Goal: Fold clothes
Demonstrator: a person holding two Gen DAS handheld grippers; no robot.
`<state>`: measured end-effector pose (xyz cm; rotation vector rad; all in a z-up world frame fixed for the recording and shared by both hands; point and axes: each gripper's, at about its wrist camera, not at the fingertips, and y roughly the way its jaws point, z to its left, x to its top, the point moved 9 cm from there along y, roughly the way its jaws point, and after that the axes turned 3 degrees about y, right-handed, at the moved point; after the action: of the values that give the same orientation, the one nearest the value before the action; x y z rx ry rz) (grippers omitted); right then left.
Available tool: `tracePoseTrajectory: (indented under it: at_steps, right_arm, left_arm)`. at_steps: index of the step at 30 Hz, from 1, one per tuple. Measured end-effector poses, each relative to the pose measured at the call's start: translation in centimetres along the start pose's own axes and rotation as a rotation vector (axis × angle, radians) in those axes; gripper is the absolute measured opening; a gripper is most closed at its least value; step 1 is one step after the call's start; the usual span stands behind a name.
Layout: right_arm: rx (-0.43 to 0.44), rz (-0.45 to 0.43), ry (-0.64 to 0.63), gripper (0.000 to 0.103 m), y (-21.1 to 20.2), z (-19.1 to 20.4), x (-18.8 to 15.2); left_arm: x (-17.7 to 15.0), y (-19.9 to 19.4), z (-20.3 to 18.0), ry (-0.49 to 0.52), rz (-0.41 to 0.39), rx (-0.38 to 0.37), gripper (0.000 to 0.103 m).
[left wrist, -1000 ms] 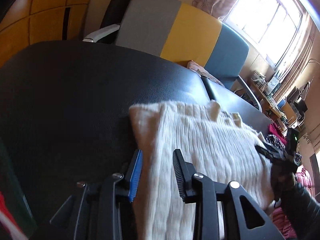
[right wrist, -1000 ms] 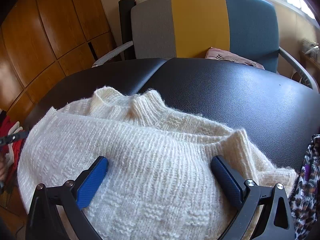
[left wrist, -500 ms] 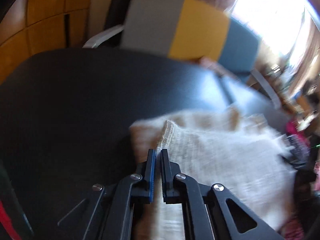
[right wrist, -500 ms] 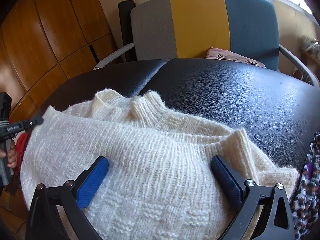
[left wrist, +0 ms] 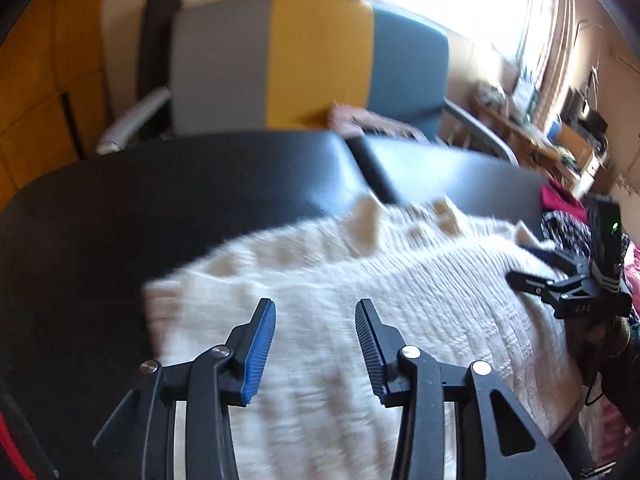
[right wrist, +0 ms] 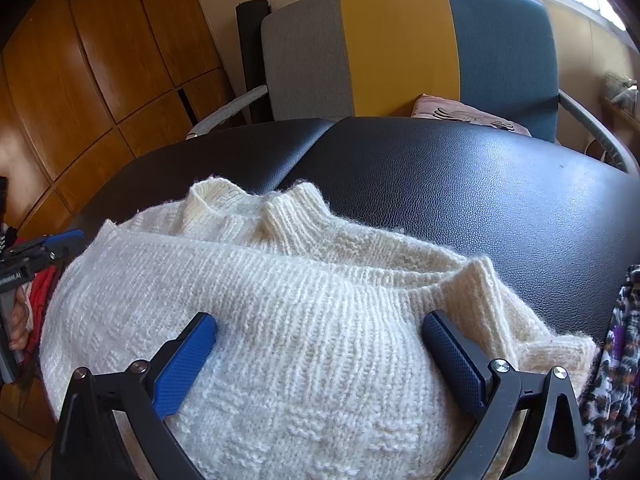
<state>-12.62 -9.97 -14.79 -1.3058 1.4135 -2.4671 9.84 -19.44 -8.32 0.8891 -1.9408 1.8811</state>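
A cream knitted sweater (right wrist: 288,320) lies folded on a black padded table (right wrist: 480,192). It also shows in the left wrist view (left wrist: 400,292), blurred. My left gripper (left wrist: 316,316) is open just above the sweater's left part, holding nothing. My right gripper (right wrist: 320,332) is wide open over the sweater's near right part, fingers resting on or just above the knit. The right gripper also shows in the left wrist view (left wrist: 536,272) at the sweater's right edge, and the left gripper shows in the right wrist view (right wrist: 48,244) at the sweater's left edge.
A grey, yellow and blue chair (right wrist: 400,48) stands behind the table with a pink garment (right wrist: 460,112) on its seat. Wooden cabinets (right wrist: 80,60) are at the left. A leopard-print cloth (right wrist: 616,380) and red clothes (left wrist: 556,196) lie at the table's right side.
My left gripper closed on the sweater's left edge half a second ago, then opened and swung right over the sweater. The right gripper has stayed open and still.
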Motion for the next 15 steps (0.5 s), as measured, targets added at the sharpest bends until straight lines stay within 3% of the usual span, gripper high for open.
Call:
tracePoseTrajectory:
  at_steps: [4, 5, 9, 10, 13, 15]
  right_arm:
    - [-0.011, 0.012, -0.005, 0.103, 0.1, 0.0, 0.1]
    - [-0.018, 0.016, -0.009, 0.103, 0.1, 0.1, 0.1]
    - [-0.052, 0.02, -0.038, 0.102, 0.0, 0.3, 0.1]
    - [-0.065, 0.013, -0.049, 0.1, -0.2, 0.4, 0.1]
    - [-0.099, -0.024, -0.105, 0.071, -1.0, 1.4, 0.3]
    - [-0.113, -0.044, -0.15, 0.043, -1.6, 2.3, 0.4]
  left_arm:
    - [-0.7, 1.4, -0.1, -0.028, 0.011, -0.011, 0.044]
    - [-0.8, 1.5, -0.1, -0.044, 0.002, -0.014, 0.039]
    - [-0.6, 1.7, -0.7, -0.021, -0.036, 0.02, 0.006]
    - [-0.5, 1.6, -1.0, -0.003, -0.047, 0.037, 0.006]
    - [-0.1, 1.0, -1.8, 0.029, -0.092, 0.071, 0.005]
    - [0.6, 0.4, -2.1, 0.031, -0.13, 0.074, 0.004]
